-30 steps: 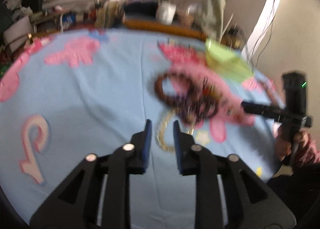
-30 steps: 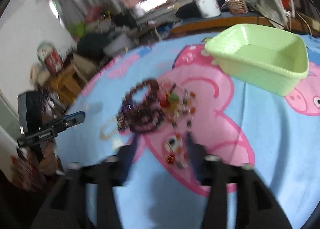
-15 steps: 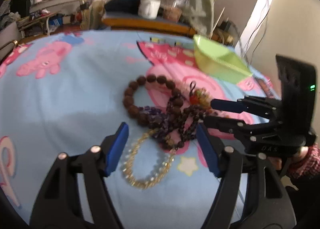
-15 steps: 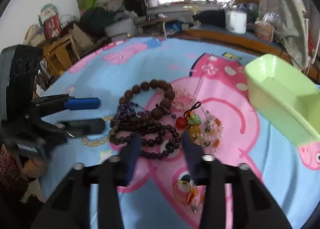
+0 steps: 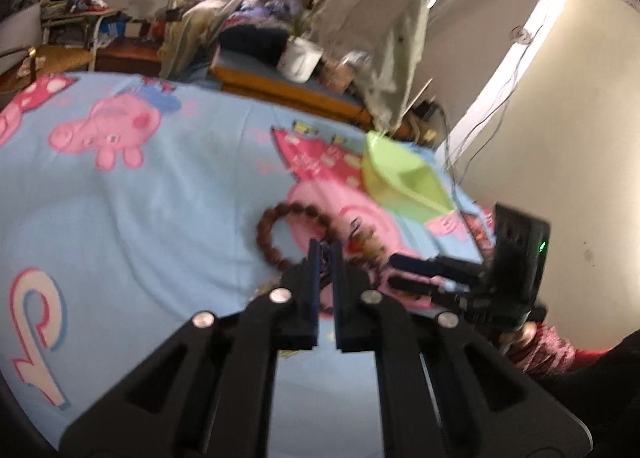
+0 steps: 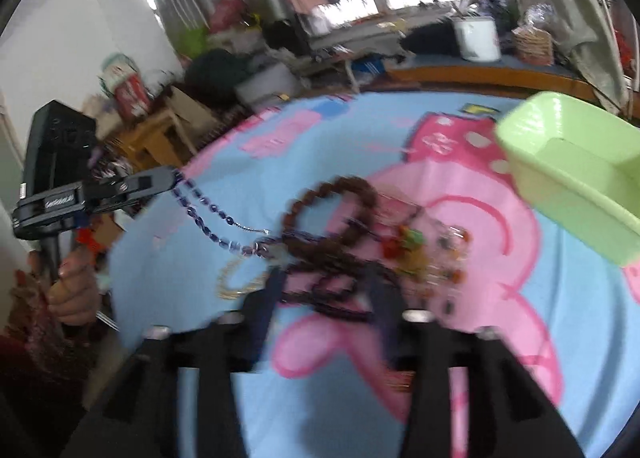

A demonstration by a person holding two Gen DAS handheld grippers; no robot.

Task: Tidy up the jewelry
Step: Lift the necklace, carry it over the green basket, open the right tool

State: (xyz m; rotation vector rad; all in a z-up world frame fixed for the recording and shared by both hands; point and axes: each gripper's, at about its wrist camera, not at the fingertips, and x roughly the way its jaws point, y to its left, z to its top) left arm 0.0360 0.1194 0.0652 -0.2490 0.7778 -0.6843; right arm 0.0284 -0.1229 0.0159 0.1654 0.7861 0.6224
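The left hand-held gripper (image 6: 174, 178) is raised at the left of the right wrist view, gripped from below by a hand (image 6: 74, 290), its jaws clamped together on the end of a purple bead strand (image 6: 208, 214). The strand hangs taut down to the jewelry pile (image 6: 360, 250) on the cartoon-print sheet (image 6: 248, 186). The right hand-held gripper (image 6: 326, 290) slants down over the pile with its jaws apart, having just opened; dark beads lie between them, no pad pressing. A brown bead bracelet (image 6: 332, 198) rests at the pile's top, a gold chain (image 6: 236, 282) beside it. The green basket (image 6: 568, 162) sits well apart, cut off at the right edge. Blur smears the small trinkets.
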